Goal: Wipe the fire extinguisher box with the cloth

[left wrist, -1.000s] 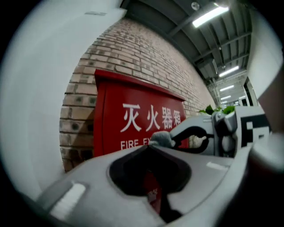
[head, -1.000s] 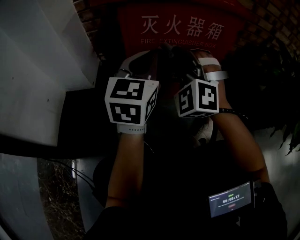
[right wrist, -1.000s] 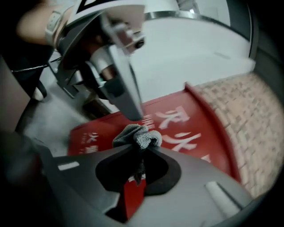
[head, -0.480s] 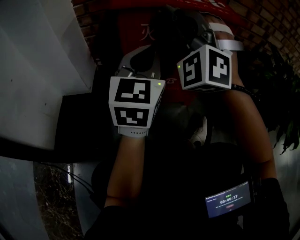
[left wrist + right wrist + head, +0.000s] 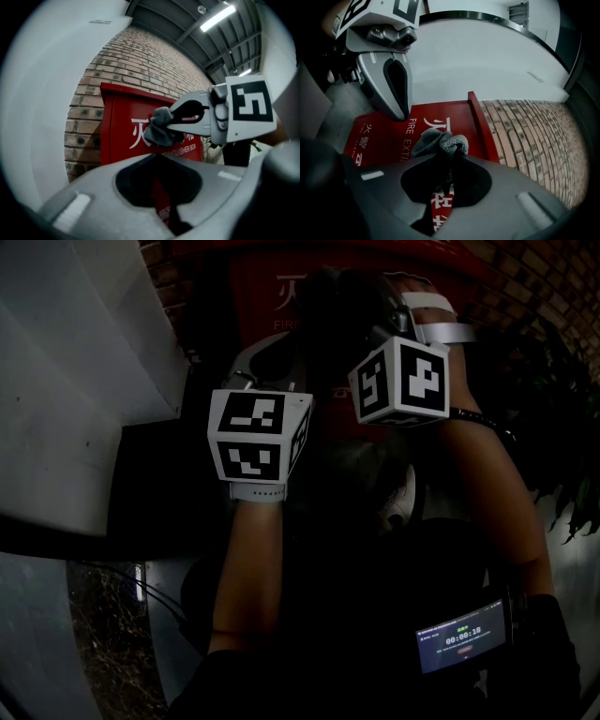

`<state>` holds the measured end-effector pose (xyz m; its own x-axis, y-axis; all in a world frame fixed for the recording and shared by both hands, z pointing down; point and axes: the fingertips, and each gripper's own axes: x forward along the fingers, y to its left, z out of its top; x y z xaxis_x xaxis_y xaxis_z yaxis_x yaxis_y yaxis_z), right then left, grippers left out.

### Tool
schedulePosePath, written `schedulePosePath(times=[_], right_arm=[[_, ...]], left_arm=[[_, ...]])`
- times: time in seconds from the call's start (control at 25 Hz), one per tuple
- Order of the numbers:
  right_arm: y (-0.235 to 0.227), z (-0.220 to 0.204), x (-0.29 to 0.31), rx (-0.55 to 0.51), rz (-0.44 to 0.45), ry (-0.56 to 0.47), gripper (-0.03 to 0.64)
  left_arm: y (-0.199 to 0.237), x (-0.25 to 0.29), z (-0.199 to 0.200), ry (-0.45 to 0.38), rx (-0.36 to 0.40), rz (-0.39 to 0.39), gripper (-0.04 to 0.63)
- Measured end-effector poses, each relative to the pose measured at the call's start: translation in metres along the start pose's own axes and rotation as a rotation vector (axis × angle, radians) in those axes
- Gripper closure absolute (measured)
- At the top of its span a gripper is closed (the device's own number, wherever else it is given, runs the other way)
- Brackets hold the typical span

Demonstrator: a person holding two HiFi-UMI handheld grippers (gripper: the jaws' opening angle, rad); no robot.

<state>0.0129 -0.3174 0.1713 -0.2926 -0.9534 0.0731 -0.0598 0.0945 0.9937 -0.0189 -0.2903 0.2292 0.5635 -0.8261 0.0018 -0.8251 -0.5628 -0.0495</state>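
The red fire extinguisher box point(image 5: 258, 310) with white lettering stands against a brick wall. My right gripper point(image 5: 449, 152) is shut on a bunched grey cloth point(image 5: 439, 139), which is pressed on the box front point(image 5: 384, 136) near its upper edge. The left gripper view shows that cloth point(image 5: 158, 132) at the right gripper's tips point(image 5: 172, 123), over the white characters on the box point(image 5: 122, 122). My left gripper point(image 5: 157, 158) is shut with nothing in it and hangs just left of the right one, close to the box. In the right gripper view its jaws point(image 5: 400, 112) meet at the tip.
A brick wall point(image 5: 140, 61) rises behind and beside the box. A white wall or pillar point(image 5: 75, 381) stands on the left. A leafy plant point(image 5: 562, 399) is at the right. The person's shoe point(image 5: 398, 502) shows on the floor below.
The right gripper with the cloth went up the box front, from mid-height to near the top, then dropped back a little. The left gripper hardly moved.
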Motion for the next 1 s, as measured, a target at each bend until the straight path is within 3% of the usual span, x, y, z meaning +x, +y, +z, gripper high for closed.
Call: schedulePosePath(times=[0.36, 0.64, 1.0], right_arm=[[0.038, -0.004, 0.003, 0.04, 0.047, -0.011, 0.584], [0.091, -0.008, 0.003, 0.02, 0.161, 0.006, 0.584], [0.156, -0.006, 0.012, 0.041, 0.264, -0.001, 0.584]], left_arm=[[0.0, 0.01, -0.03, 0.026, -0.019, -0.002, 0.592], [-0.006, 0.016, -0.05, 0.073, -0.008, -0.001, 0.592], [-0.003, 0.022, -0.099, 0.17, -0.046, -0.003, 0.592]])
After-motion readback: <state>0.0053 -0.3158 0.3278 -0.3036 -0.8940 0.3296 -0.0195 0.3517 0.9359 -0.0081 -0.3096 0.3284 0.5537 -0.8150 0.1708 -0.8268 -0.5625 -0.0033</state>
